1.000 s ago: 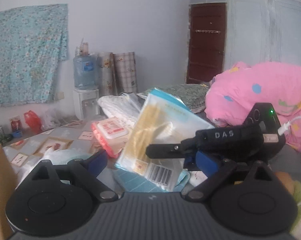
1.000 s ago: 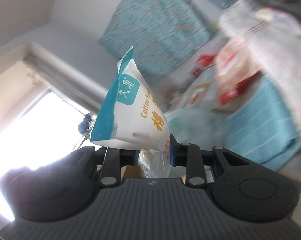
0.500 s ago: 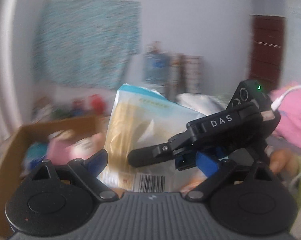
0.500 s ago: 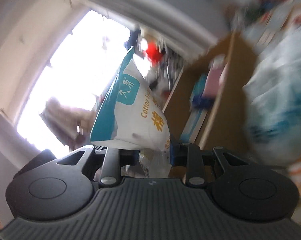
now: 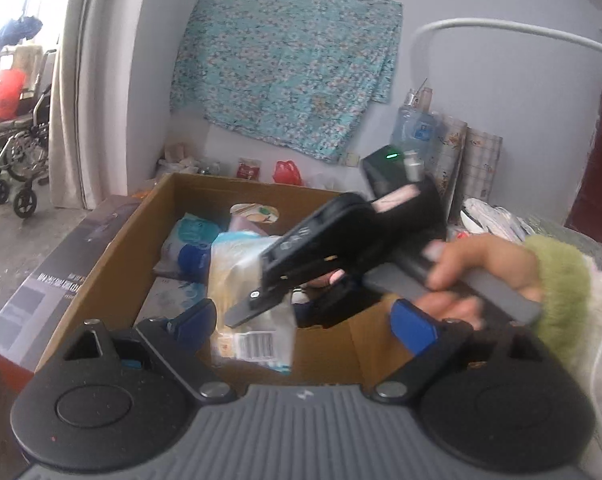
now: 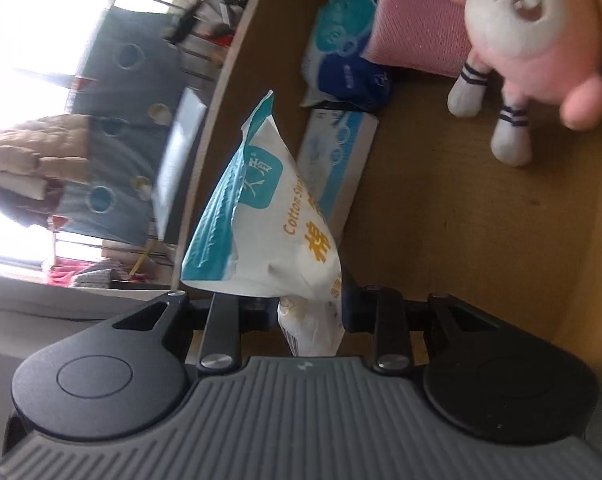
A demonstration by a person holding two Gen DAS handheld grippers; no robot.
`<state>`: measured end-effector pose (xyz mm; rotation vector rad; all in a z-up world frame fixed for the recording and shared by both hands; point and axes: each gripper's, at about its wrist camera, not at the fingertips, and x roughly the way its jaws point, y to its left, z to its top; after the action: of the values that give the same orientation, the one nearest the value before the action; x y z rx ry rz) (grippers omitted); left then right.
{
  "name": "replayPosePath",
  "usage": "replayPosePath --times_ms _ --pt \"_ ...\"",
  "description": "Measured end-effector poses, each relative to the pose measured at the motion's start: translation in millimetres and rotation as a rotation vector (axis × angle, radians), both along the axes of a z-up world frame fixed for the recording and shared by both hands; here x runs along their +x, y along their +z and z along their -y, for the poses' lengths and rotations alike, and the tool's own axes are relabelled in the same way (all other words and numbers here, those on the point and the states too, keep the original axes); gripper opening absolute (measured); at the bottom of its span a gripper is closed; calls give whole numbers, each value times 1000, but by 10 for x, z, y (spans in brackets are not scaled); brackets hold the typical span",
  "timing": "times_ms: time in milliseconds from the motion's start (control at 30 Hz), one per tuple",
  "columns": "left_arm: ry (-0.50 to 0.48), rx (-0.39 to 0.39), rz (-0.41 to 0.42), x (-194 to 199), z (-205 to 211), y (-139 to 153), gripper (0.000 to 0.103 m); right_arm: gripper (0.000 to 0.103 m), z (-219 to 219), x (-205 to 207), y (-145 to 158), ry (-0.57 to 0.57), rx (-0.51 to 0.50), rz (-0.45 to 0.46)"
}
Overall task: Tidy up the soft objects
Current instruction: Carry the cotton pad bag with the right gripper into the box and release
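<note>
Right claw (image 6: 301,308): clamped on cotton swab bag (image 6: 269,224), now over the open cardboard box (image 5: 113,248); a second ago over the bed.
Left claw (image 5: 305,320): wide, empty.
Box contents: plush doll (image 6: 529,44), tissue packs (image 6: 341,60) at far end.
Meaning: bag ready to release.

Cotton swab bag (image 6: 277,216): orange "Cotton Sw…" partly cut off, plus Chinese characters; barcode sticker (image 5: 255,345) digits unreadable. Cardboard box (image 5: 113,264) side print too blurred.
</note>
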<state>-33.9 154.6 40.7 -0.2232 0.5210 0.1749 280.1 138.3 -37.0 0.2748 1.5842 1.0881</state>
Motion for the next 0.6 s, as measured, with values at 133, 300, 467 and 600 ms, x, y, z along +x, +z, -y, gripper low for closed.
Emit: replayPosePath --times_ms 133,300,467,600 --pt "12 -20 -1 -23 -60 -32 95 50 -148 120 -131 -42 -128 68" --pt "9 -29 8 -76 -97 -63 95 57 -79 136 -49 -76 -162 137" --pt "6 -36 1 -14 -123 -121 95 42 -139 74 3 -96 -173 232" --pt "-1 -48 -9 26 -108 -172 95 41 -201 88 -30 -146 -163 249"
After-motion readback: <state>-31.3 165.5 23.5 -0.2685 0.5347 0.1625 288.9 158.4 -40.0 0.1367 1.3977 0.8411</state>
